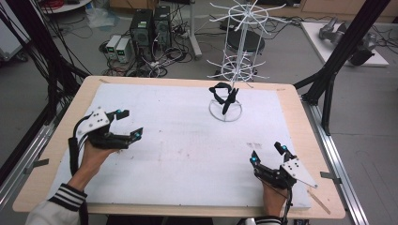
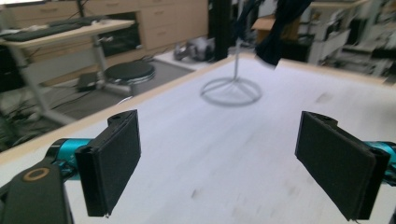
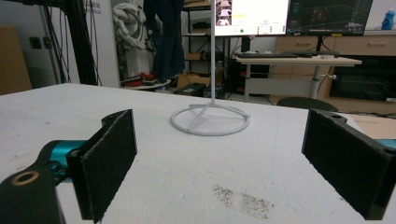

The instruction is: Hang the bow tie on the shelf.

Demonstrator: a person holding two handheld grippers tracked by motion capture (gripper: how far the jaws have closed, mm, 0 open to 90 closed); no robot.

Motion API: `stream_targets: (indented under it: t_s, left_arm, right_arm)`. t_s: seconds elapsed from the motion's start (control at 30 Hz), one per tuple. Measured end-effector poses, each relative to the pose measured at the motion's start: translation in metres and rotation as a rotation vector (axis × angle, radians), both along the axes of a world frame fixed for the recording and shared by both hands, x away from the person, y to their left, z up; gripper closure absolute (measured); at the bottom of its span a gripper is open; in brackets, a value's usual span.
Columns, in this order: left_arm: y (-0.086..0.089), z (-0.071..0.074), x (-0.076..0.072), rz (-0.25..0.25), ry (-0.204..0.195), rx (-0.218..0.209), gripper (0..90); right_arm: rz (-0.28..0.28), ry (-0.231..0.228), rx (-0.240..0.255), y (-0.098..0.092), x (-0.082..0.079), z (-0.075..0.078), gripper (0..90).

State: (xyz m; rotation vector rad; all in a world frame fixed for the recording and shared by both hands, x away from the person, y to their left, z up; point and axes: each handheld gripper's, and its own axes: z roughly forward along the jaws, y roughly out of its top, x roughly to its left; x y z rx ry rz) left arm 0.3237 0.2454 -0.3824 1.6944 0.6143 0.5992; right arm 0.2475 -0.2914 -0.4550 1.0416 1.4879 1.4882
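Note:
A white wire rack (image 1: 238, 51) stands on its ring base (image 1: 225, 111) at the far middle of the white board (image 1: 178, 154). A dark cloth item (image 1: 224, 96) hangs on its lower hooks. My left gripper (image 1: 131, 123) hovers over the board's left side, jaws wide open and nothing between them. The left gripper view looks between its pads (image 2: 114, 158) toward the ring base (image 2: 231, 91) and the dark cloth (image 2: 280, 28). My right gripper (image 1: 267, 153) rests open near the front right. Its pads (image 3: 107, 158) frame the ring base (image 3: 210, 119), and the cloth (image 3: 163, 37) hangs beyond.
The board lies on a wooden table (image 1: 300, 140). A dark smudge (image 1: 254, 145) marks the board ahead of the right gripper. A thin wooden stick (image 1: 319, 199) lies at the table's front right corner. Black frame posts (image 1: 328, 79) flank the table; computers (image 1: 150, 28) sit on the floor behind.

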Motion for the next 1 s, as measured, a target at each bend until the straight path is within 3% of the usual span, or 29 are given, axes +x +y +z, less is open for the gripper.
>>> stream_targets:
  t_s: [0.23, 0.47, 0.53, 0.63, 1.0]
  left_arm:
    - [0.034, -0.043, -0.022, 0.054, -0.009, -0.006, 14.9]
    - [0.059, -0.065, -0.041, 0.111, -0.077, -0.112, 14.8]
    - [0.061, -0.067, -0.043, 0.124, -0.088, -0.117, 14.8]
    - [0.067, -0.071, -0.045, 0.141, -0.101, -0.173, 14.8]
    - [0.069, -0.073, -0.047, 0.155, -0.121, -0.2, 14.8]
  right_arm:
    - [-0.008, -0.002, -0.006, 0.0, 0.0, 0.0, 9.3]
    - [-0.011, -0.004, -0.009, 0.001, 0.0, 0.0, 9.3]
    - [-0.012, -0.004, -0.008, 0.001, 0.0, 0.0, 9.3]
    - [-0.011, -0.003, -0.008, 0.001, 0.0, 0.0, 9.3]
    - [-0.011, -0.006, -0.007, 0.0, 0.0, 0.0, 9.3]
